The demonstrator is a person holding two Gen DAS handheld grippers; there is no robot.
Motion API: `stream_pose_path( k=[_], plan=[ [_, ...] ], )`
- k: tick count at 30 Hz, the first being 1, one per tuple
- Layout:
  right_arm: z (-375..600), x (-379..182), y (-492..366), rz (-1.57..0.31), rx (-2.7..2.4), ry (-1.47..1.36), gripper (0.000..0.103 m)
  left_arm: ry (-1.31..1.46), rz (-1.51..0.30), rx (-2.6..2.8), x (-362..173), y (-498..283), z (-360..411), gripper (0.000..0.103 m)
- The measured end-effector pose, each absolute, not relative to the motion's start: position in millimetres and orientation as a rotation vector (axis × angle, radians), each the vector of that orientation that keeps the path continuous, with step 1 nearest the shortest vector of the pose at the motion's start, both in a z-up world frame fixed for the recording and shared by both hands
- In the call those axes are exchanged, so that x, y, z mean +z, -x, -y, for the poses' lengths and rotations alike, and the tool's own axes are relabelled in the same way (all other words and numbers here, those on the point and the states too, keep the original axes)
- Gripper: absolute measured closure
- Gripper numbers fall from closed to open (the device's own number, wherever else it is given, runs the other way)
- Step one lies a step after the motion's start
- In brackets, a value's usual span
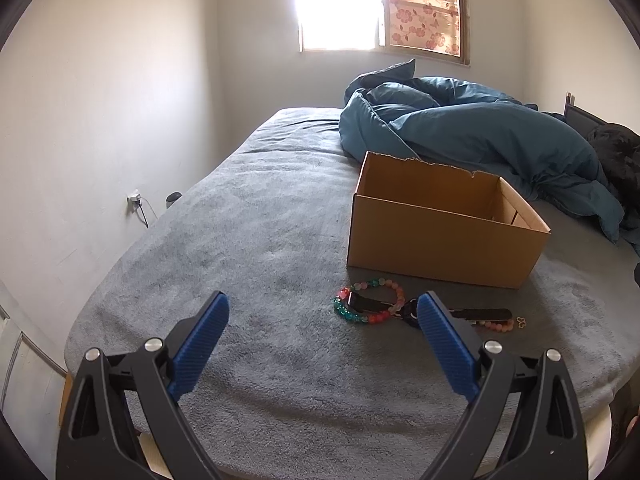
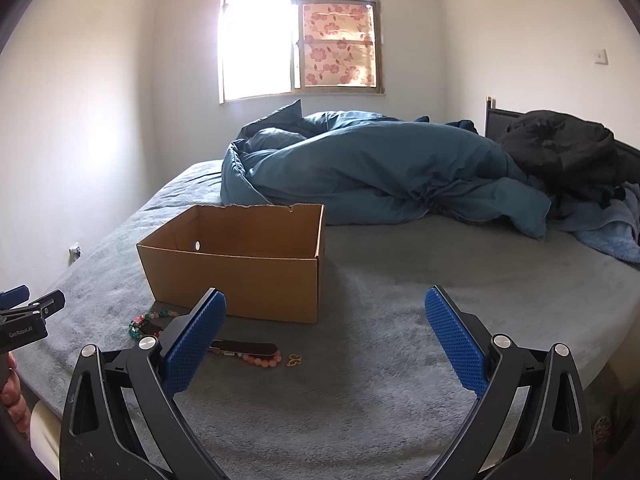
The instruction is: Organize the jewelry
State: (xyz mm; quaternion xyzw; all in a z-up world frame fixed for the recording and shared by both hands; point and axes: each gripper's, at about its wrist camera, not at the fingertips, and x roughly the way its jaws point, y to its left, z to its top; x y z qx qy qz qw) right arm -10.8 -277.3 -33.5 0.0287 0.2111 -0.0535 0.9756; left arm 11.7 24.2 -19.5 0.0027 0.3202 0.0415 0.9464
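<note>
Both grippers, left [image 1: 322, 310] and right [image 2: 325, 308], hover over the bed [image 1: 240, 240] with fingers spread wide, holding nothing. From the left, a multicolour bead bracelet [image 1: 368, 300], a dark flat strip [image 1: 486, 313] over pink beads [image 1: 498, 325], then a small gold charm [image 1: 520, 322] lie before the box [image 1: 440, 240]. Beads look light, floppy and rollable; pinching across the strand seems safest.

The left black two-finger gripper with blue ribbed pads [image 1: 323, 312] hovered with its jaws spread wide, gripping nothing. The right black gripper with blue textured pads [image 2: 325, 308] was likewise spread wide and empty, level beside the left.
</note>
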Motion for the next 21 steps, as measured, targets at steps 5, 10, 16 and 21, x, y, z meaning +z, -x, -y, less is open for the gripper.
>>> stream_pose_path(
  k=[5,10,16,21],
  plan=[
    [276.4,-37.7,5.4,-0.443,-0.105,-0.058,0.007,-0.007,-0.673,0.080,-27.1,-16.5,-24.3,0.010],
    [269.2,-52.2,-7.6,-0.509,-0.088,-0.051,0.007,0.003,-0.733,0.060,-46.8,-26.9,-27.9,0.010],
    [250.3,-84.9,-37.1,-0.669,-0.003,-0.068,0.007,0.042,-0.841,0.046,-82.6,-47.7,-39.2,0.010],
    [238.6,-98.2,-59.7,-0.726,0.066,-0.088,0.008,0.046,-0.850,0.018,-94.8,-65.7,-42.6,0.012]
  ],
)
